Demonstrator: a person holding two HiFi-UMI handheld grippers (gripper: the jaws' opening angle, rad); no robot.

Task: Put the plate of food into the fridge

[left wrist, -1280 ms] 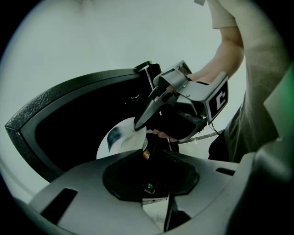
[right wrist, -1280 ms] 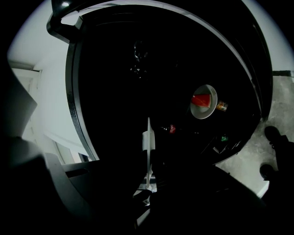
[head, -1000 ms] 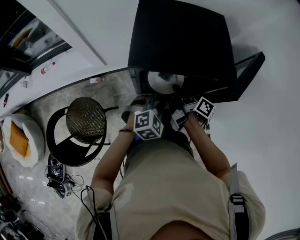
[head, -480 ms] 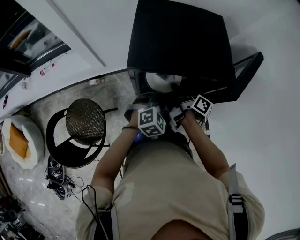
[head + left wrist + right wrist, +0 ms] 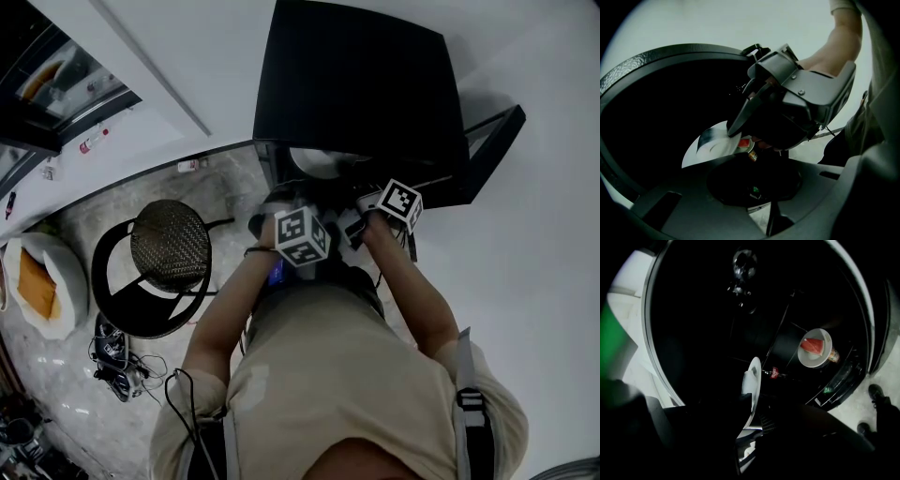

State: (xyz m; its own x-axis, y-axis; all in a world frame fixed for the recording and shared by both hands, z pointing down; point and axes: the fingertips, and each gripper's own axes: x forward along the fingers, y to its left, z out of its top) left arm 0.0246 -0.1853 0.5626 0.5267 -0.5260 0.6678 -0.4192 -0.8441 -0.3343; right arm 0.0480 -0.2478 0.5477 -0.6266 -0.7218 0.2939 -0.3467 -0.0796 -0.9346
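Observation:
A white plate (image 5: pixel 317 161) sits in the mouth of the black fridge (image 5: pixel 361 80), half under its top. In the right gripper view the plate (image 5: pixel 753 376) stands edge-on, and my right gripper (image 5: pixel 751 401) is shut on its rim. From the left gripper view, the right gripper's fingers (image 5: pixel 740 117) clamp the plate (image 5: pixel 710 147). My left gripper (image 5: pixel 761 213) is low in shadow, with a white piece of the rim between its jaws. A white dish with a red slice of food (image 5: pixel 813 347) lies deeper inside the fridge.
The fridge door (image 5: pixel 495 136) stands open to the right. Inside are a red-labelled bottle (image 5: pixel 774 372) and door-shelf items (image 5: pixel 834 380). On the floor at left are a wicker stool (image 5: pixel 171 242), a white cushion with an orange pad (image 5: pixel 39 281) and a tangle of cables (image 5: pixel 117 352).
Both grippers have moved forward and a little up toward the fridge opening. The plate has gone further in under the fridge's top.

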